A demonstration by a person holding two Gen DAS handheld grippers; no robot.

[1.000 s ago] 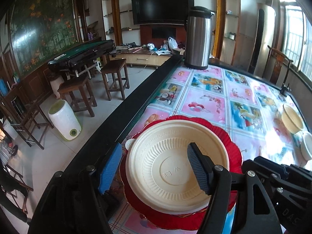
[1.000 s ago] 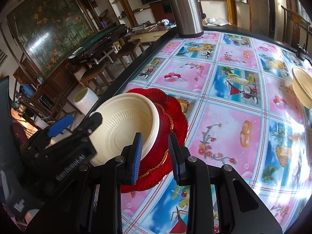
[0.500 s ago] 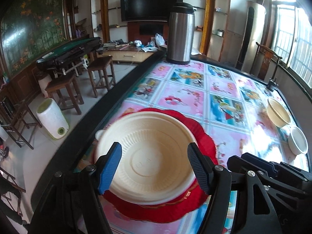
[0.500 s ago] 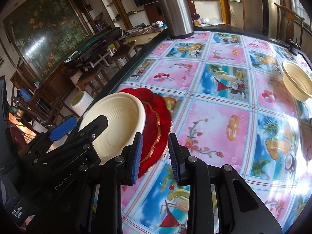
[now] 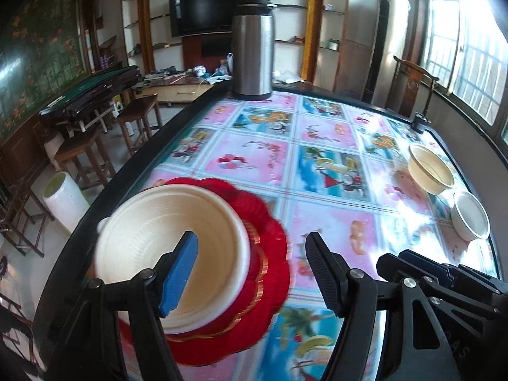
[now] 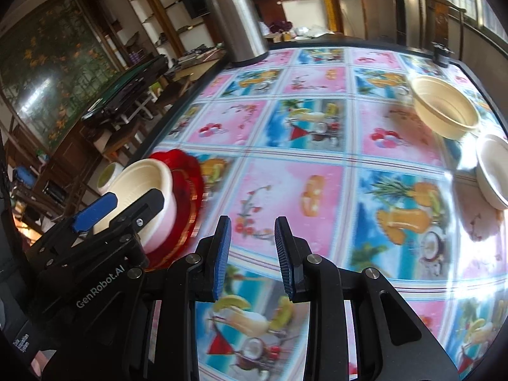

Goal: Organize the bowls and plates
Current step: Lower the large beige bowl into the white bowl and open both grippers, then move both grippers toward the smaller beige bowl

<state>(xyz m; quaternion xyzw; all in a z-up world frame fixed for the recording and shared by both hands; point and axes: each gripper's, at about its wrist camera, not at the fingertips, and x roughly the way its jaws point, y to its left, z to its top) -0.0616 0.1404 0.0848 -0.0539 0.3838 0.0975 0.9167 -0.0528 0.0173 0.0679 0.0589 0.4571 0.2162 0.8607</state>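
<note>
A cream bowl [image 5: 165, 235] sits on a red scalloped plate [image 5: 270, 270] near the table's left edge. My left gripper [image 5: 250, 270] hangs open over them: its blue pad is above the bowl's inside, its black pad above the tablecloth, neither touching. In the right wrist view, the bowl [image 6: 143, 181] and plate [image 6: 187, 171] lie to the left with the left gripper [image 6: 120, 204] over them. My right gripper [image 6: 252, 250] is open by a narrow gap, with nothing between its pads, above bare tablecloth. Another cream bowl [image 6: 444, 111] and a white bowl [image 6: 493, 171] stand far right.
A steel thermos [image 5: 252, 47] stands at the table's far end. A small black object [image 5: 420, 123] sits at the far right corner. The cream bowl [image 5: 430, 170] and white bowl [image 5: 470, 216] are by the right edge. Stools and a white bucket [image 5: 65, 200] stand on the floor to the left.
Both grippers have swung to the right across the table. The bowl and red plate have slid to the left in both views, and the two far bowls now show more fully.
</note>
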